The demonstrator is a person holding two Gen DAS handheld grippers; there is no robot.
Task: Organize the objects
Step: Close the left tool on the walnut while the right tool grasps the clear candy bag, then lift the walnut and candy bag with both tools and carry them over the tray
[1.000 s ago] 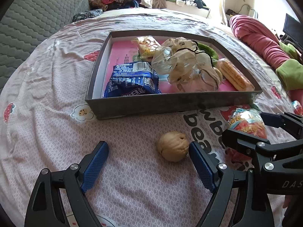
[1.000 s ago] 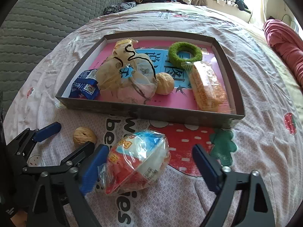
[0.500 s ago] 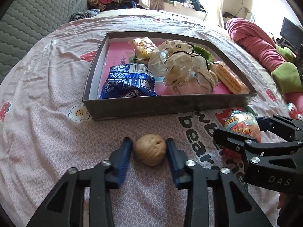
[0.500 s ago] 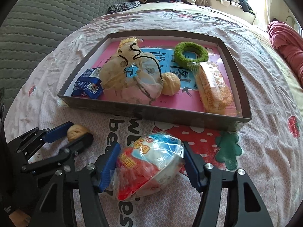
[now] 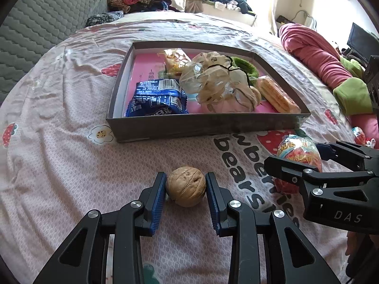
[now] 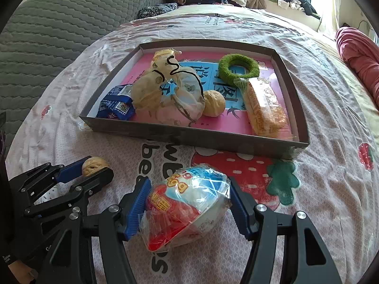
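walnut [image 5: 185, 186] pinched between the blue pads [image 5: 158, 201] of the left gripper [image 5: 185, 190], down on the strawberry-print bedsheet [image 5: 59, 156]. second walnut [image 6: 214, 103] ahead of the right gripper [image 6: 189, 204], inside the shallow grey box [image 6: 236, 145], just beside a crumpled clear bag [image 6: 165, 90]. two walnuts in all. one round wrapped snack [image 6: 187, 203], red, white and blue, clamped between the right gripper's pads [image 6: 137, 209], on the sheet short of the box's near wall. also in the box, ahead of both tools: one blue snack packet [image 5: 157, 99], one green fuzzy ring [image 6: 238, 65], one long orange cracker pack [image 6: 264, 106], one yellowish packet [image 5: 176, 60] toward the far wall. from the left wrist view, right gripper close by on the right, snack visible in its grip.
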